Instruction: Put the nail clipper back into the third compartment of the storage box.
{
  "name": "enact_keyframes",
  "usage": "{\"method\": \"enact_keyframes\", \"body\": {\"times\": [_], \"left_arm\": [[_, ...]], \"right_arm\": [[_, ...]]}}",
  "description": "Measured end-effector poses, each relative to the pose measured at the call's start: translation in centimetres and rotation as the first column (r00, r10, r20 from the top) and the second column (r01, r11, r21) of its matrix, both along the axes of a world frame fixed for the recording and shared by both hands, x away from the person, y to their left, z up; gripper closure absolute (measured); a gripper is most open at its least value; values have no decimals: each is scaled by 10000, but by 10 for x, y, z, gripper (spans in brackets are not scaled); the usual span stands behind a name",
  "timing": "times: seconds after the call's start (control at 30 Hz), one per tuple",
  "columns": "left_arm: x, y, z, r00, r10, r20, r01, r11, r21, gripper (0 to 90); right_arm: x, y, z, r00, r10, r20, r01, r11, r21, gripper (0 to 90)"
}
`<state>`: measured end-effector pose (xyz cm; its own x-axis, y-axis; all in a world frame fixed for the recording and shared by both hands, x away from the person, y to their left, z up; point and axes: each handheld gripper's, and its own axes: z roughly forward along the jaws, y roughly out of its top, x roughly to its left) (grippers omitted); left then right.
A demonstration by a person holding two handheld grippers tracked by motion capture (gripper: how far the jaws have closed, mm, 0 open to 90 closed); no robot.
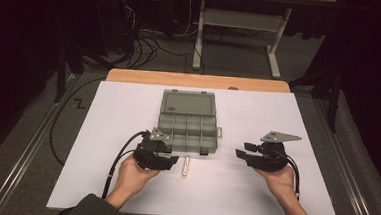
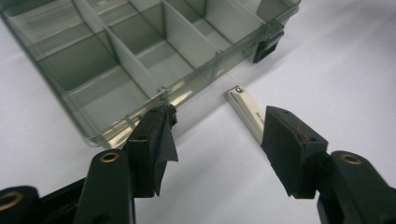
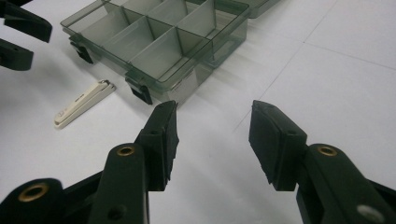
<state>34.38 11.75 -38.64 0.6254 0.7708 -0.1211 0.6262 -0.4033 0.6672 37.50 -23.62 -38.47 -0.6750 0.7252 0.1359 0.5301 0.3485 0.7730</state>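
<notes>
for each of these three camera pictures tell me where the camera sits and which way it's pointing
High view: above the person's side, looking forward and down at the table; both forearms show.
Left gripper view: on the left gripper, facing the nail clipper; open jaws show.
Right gripper view: on the right gripper, facing bare table; open jaws show.
All share the clear box.

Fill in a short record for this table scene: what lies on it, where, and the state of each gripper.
Box: clear compartment box, lid open, compartments look empty
Small item: pale nail clipper, flat on the white sheet, just in front of the box
Left gripper: open, aimed at the clipper, holds nothing
Right gripper: open, over bare sheet, holds nothing
</notes>
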Motion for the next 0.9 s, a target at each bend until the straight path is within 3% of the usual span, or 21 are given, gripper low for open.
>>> {"method": "enact_keyframes", "body": {"times": [0.1,0.2,0.43,0.9], "left_arm": [[1,-8,-1,9999,-104,29,103,9992,397,417],[1,-15,-3,9997,-137,-196,145,9990,426,423],[3,-32,-9,9994,-214,-279,239,9951,960,419],[9,-48,-16,9975,-292,-638,376,9902,1346,426]], "right_arm": [[-5,-1,-2,9999,98,81,-99,9999,44,537],[-10,-2,-3,9995,131,272,-131,9999,16,534],[-17,-9,-6,9990,67,436,-75,9998,168,530],[-24,-18,-12,9984,-136,544,123,9997,228,526]]}}
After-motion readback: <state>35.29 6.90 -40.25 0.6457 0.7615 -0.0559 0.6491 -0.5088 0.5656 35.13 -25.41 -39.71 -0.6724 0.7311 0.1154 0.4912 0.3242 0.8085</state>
